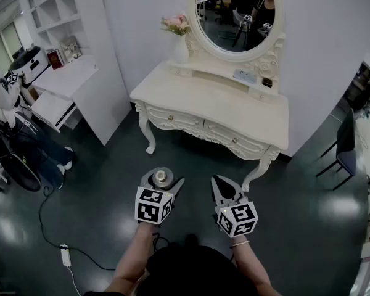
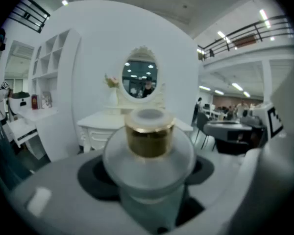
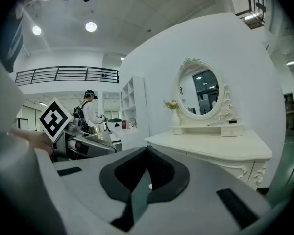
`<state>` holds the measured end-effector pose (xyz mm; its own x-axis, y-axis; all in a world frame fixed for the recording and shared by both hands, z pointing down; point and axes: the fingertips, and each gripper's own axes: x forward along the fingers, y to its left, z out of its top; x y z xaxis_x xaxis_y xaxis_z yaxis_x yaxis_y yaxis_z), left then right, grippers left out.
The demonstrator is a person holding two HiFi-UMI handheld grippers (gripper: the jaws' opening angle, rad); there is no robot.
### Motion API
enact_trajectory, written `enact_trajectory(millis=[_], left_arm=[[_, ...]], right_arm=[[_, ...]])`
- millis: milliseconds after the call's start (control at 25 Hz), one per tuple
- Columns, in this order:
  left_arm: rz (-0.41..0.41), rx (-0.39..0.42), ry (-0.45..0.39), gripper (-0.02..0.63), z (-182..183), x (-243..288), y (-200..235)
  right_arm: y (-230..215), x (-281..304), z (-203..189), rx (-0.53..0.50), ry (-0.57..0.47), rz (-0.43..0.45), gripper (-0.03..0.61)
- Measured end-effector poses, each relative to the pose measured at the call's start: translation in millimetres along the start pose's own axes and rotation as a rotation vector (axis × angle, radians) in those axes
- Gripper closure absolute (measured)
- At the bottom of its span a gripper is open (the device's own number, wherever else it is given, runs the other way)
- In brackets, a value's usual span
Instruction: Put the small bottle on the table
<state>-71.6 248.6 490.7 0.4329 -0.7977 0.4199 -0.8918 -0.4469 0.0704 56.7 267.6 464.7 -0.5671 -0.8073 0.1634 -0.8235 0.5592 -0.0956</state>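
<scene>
One cream-white carved dressing desk (image 1: 216, 100) with an oval mirror (image 1: 234, 11) is standing at the far side of the dark glossy floor (image 1: 98, 227), against the white wall. Its broad top is lying mostly bare, with only a few small items along the far edge under the mirror.

Both tools are hanging over the floor on the near side, well apart from the desk. The left hand-held gripper (image 1: 164, 177) is pinching the small frosted-glass bottle with the gold collar and pale cap (image 2: 148, 131). Its jaws are standing wide around the round body, and the bottle is sitting upright with its cap pointing up. The right hand-held gripper (image 1: 217, 180) is carrying nothing, its jaws pressed together to a point.

From the bottle, the desk is lying straight ahead and a little to the right, with its near left corner closest. The right hand-held gripper is lining up more squarely with the desk's middle, yet the left one is holding the load. So the coming move is probably calling for a forward carry by the left arm, keeping the bottle's long axis vertical until its base is meeting the bare top.
</scene>
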Motion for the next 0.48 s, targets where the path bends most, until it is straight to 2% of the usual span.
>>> enact_trajectory(millis=[160, 480], left_arm=[[-0.005, -0.026, 0.009, 0.276, -7, 3, -1], [-0.001, -0.016, 0.009, 0.276, -5, 11, -3]], right_arm=[[0, -1, -6, 0.017, 0.003, 0.017, 0.575], [-5, 2, -6, 0.021, -0.013, 0.036, 0.574]])
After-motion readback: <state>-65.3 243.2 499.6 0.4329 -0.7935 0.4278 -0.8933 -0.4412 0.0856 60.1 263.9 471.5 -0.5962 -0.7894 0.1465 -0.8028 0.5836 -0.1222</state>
